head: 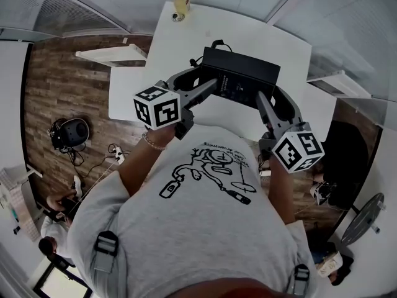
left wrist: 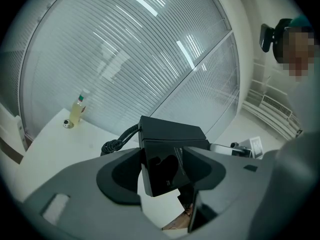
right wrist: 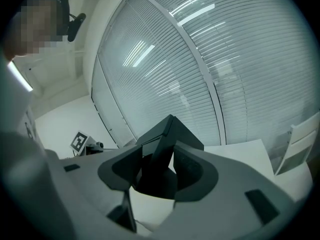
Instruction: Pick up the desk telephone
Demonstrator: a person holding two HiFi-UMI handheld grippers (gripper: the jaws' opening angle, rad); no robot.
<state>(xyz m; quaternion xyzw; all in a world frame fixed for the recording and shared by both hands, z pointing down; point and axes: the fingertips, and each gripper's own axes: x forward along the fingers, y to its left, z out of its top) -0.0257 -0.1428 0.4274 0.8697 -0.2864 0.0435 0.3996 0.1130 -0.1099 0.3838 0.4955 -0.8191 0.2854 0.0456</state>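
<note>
The black desk telephone (head: 240,78) is clamped between my two grippers above the white table (head: 186,48). My left gripper (head: 209,89) is shut on the phone's left edge, and my right gripper (head: 260,99) is shut on its right edge. In the left gripper view the jaws (left wrist: 162,170) pinch the glossy black phone body (left wrist: 167,156), which is tilted, and its coiled cord (left wrist: 116,144) hangs off the back. In the right gripper view the jaws (right wrist: 156,166) grip a corner of the phone (right wrist: 167,136). The underside of the phone is hidden.
A small bottle of yellowish liquid (head: 180,2) stands at the table's far edge, also seen as the bottle (left wrist: 77,110) in the left gripper view. White chairs (head: 111,54) flank the table. Glass walls with blinds (right wrist: 200,59) stand behind it. Wood floor (head: 56,92) lies to the left.
</note>
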